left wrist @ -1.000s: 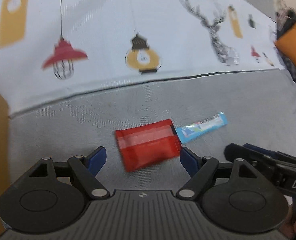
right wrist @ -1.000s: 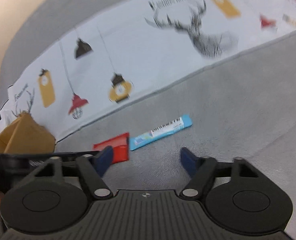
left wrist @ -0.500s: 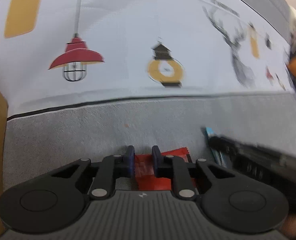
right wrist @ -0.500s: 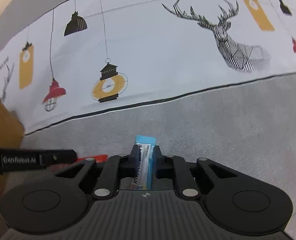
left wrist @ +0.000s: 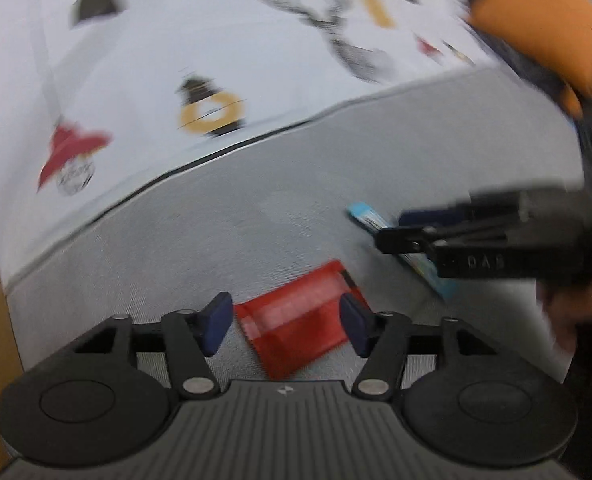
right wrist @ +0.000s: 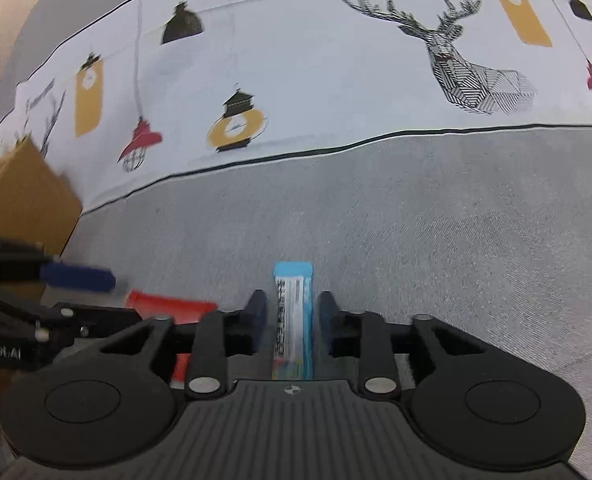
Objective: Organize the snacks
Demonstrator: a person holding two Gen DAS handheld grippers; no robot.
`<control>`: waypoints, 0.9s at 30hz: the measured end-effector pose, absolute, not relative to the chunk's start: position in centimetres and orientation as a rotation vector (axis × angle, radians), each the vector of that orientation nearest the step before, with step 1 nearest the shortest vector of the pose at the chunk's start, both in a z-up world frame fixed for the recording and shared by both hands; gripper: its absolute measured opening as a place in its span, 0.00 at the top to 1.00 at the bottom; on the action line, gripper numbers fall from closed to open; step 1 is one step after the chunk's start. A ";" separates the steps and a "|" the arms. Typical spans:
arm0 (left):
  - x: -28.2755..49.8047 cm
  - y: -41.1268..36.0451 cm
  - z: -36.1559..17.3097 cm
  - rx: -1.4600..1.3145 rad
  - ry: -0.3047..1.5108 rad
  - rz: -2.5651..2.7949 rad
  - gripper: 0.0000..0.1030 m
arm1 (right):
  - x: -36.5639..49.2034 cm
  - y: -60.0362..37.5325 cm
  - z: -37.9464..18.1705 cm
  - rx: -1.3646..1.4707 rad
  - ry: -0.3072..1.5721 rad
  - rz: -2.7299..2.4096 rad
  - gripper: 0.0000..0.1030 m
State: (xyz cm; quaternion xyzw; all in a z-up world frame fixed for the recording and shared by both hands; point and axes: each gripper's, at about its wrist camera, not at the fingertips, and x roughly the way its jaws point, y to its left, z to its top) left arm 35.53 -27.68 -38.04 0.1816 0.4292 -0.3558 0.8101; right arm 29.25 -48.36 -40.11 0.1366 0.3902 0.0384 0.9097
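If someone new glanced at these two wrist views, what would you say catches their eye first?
Probably the flat red foil snack packet lying on the grey cloth between the left gripper's open blue pads, which have just been opening. Next, the slim blue stick-shaped snack wrapper lying lengthwise between the right gripper's pads, which have also just been opening. Behind both, the white printed cloth with a black line-drawn deer head and hanging lanterns fills the background.
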 end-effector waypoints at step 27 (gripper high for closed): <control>34.8 -31.7 -39.4 0.613 0.827 -0.799 0.47 | 27.1 -48.7 -39.3 0.100 0.829 0.062 0.75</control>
